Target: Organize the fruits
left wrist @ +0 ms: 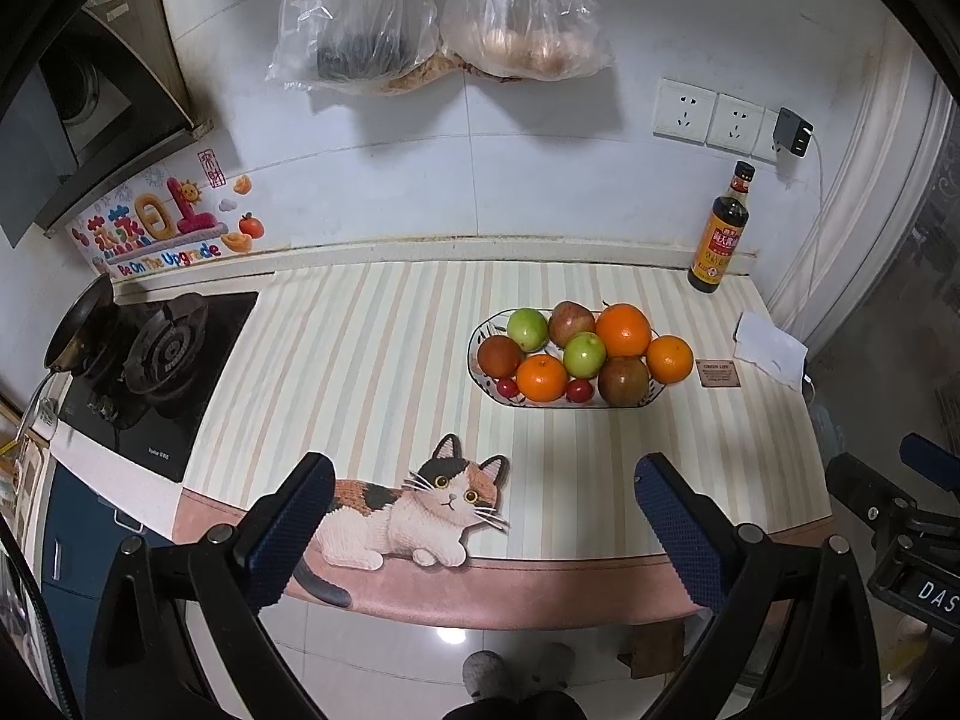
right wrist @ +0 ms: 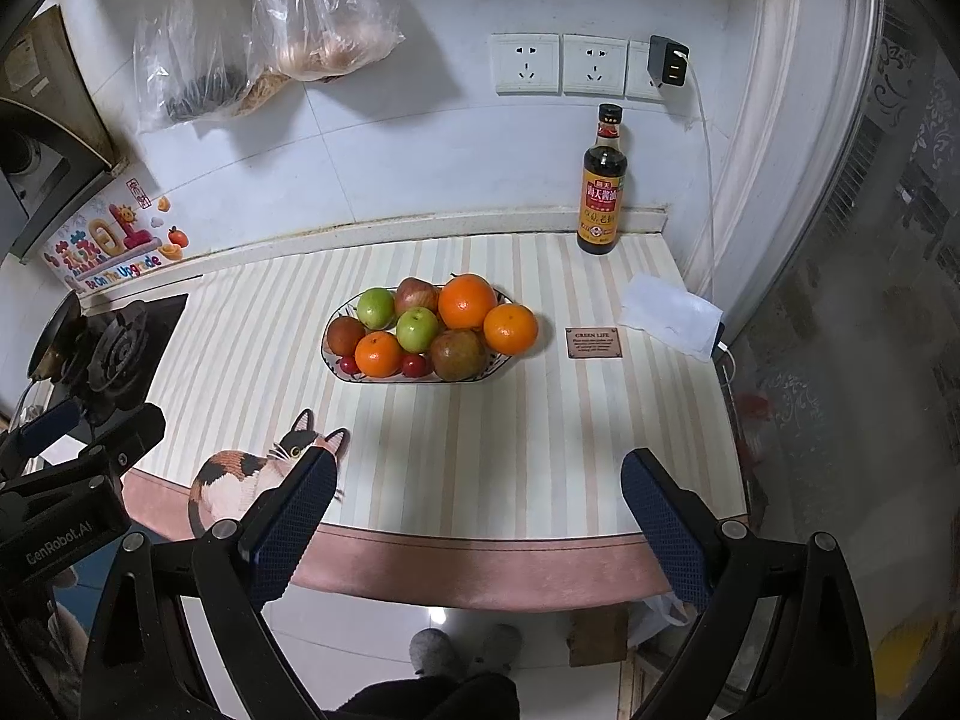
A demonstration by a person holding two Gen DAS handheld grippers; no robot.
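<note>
A patterned oval plate point(left wrist: 483, 331) point(right wrist: 339, 373) sits on the striped counter mat and holds oranges point(left wrist: 623, 330) point(right wrist: 467, 301), green apples point(left wrist: 584, 354) point(right wrist: 417, 329), reddish apples point(left wrist: 624, 381) point(right wrist: 458, 354) and small red tomatoes point(left wrist: 579, 391) point(right wrist: 414, 365). One orange point(left wrist: 669, 359) point(right wrist: 510, 329) rests at the plate's right rim. My left gripper point(left wrist: 483, 507) is open and empty, held back over the counter's front edge. My right gripper point(right wrist: 477, 501) is open and empty too, near the front edge, right of the left one.
A soy sauce bottle point(left wrist: 719, 231) point(right wrist: 602, 183) stands at the back right by the wall sockets. A white cloth point(left wrist: 771, 349) point(right wrist: 671, 315) lies at the right edge. A gas stove point(left wrist: 159, 354) point(right wrist: 114, 354) with a pan is at the left. Plastic bags point(left wrist: 432, 12) hang on the wall.
</note>
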